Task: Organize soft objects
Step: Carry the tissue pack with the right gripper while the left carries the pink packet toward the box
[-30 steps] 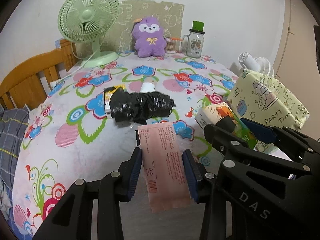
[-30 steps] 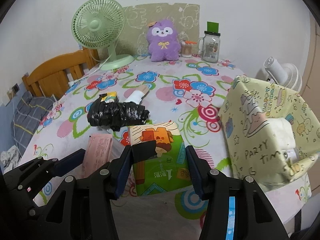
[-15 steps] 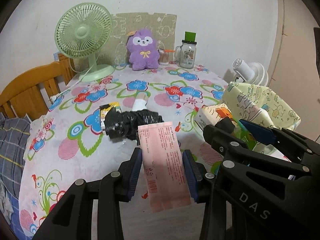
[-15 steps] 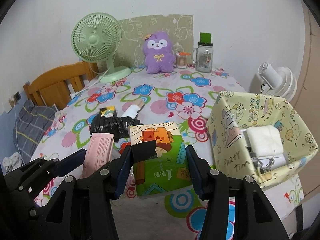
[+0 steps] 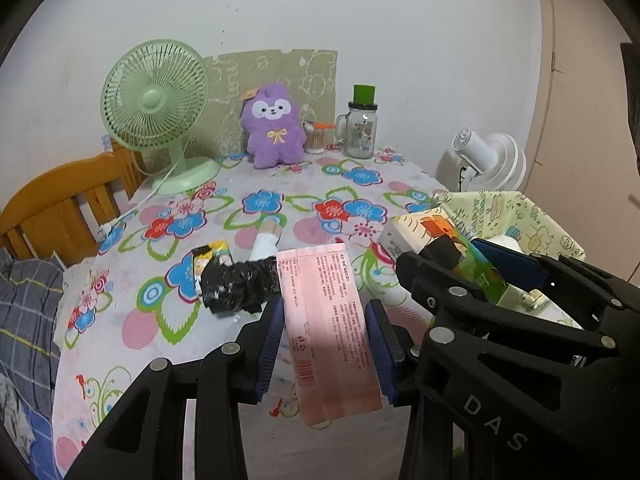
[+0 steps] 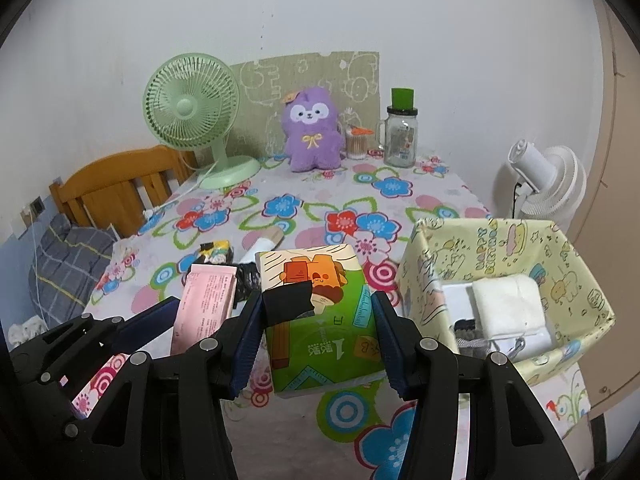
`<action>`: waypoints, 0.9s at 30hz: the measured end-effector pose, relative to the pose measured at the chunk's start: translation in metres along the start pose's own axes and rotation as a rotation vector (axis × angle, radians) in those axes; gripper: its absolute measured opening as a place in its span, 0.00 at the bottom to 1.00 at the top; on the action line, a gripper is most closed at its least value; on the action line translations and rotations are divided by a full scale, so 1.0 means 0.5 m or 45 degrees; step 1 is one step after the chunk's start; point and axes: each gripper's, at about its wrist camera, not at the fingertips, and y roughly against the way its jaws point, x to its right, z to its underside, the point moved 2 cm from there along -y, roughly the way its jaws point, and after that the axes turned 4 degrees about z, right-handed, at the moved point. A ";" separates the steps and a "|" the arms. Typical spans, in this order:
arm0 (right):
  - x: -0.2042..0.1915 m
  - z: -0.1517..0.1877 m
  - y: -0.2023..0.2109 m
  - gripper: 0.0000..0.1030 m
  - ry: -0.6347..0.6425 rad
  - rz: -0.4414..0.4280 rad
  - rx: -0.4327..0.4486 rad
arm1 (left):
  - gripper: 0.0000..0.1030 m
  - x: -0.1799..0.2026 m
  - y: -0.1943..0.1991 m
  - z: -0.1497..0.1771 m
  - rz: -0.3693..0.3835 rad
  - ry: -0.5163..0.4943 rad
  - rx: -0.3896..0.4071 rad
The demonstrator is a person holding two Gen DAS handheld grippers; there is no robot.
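My left gripper (image 5: 325, 340) is shut on a pink flat packet (image 5: 326, 320) and holds it above the table's near side. My right gripper (image 6: 316, 338) is shut on a green tissue pack (image 6: 316, 316) with a cartoon print, held above the table left of the yellow fabric basket (image 6: 580, 264). The basket holds a folded white cloth (image 6: 508, 308) and some dark items. On the table lie a black crumpled bag (image 5: 236, 284), a yellow-black packet (image 5: 210, 256) and a white sock (image 5: 266, 240). A purple plush toy (image 6: 314, 134) sits at the back.
A green desk fan (image 6: 192, 112) stands at the back left, its cable running off the table's left edge. A glass jar mug (image 6: 400, 136) and a cotton swab box (image 6: 356, 144) stand by the plush. A wooden chair (image 6: 116, 188) is left; a white fan (image 6: 548, 176) right.
Both grippers have risen and pulled back from the table with their packs still held. The table and basket look farther away, and the basket's inside has come into view.
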 end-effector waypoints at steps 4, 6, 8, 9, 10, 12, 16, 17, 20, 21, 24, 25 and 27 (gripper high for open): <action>0.009 -0.015 0.010 0.55 -0.008 0.005 0.016 | 0.41 0.010 0.007 -0.015 0.002 -0.013 0.015; 0.015 -0.022 0.015 0.55 -0.012 0.006 0.024 | 0.41 0.015 0.009 -0.023 0.002 -0.019 0.023; 0.023 -0.030 0.020 0.55 -0.016 0.010 0.033 | 0.41 0.021 0.010 -0.031 0.005 -0.025 0.031; 0.026 -0.033 0.022 0.55 -0.017 0.011 0.037 | 0.41 0.024 0.011 -0.035 0.007 -0.028 0.035; 0.030 -0.036 0.025 0.55 -0.019 0.013 0.041 | 0.41 0.027 0.012 -0.040 0.008 -0.033 0.040; 0.037 -0.042 0.028 0.55 -0.024 0.015 0.046 | 0.41 0.035 0.013 -0.048 0.010 -0.040 0.048; 0.054 -0.053 0.034 0.55 -0.036 0.021 0.059 | 0.41 0.050 0.012 -0.063 0.015 -0.056 0.058; 0.058 -0.055 0.034 0.55 -0.039 0.023 0.060 | 0.41 0.053 0.011 -0.066 0.016 -0.059 0.059; 0.073 -0.062 0.034 0.55 -0.047 0.029 0.067 | 0.41 0.067 0.007 -0.077 0.021 -0.070 0.063; 0.077 -0.063 0.035 0.55 -0.050 0.030 0.069 | 0.41 0.069 0.005 -0.080 0.020 -0.071 0.064; 0.095 -0.069 0.035 0.55 -0.058 0.034 0.071 | 0.41 0.082 0.001 -0.088 0.020 -0.079 0.069; 0.099 -0.069 0.035 0.55 -0.060 0.038 0.073 | 0.41 0.088 -0.001 -0.091 0.022 -0.081 0.070; 0.113 -0.072 0.036 0.55 -0.062 0.044 0.077 | 0.41 0.099 -0.004 -0.096 0.026 -0.088 0.071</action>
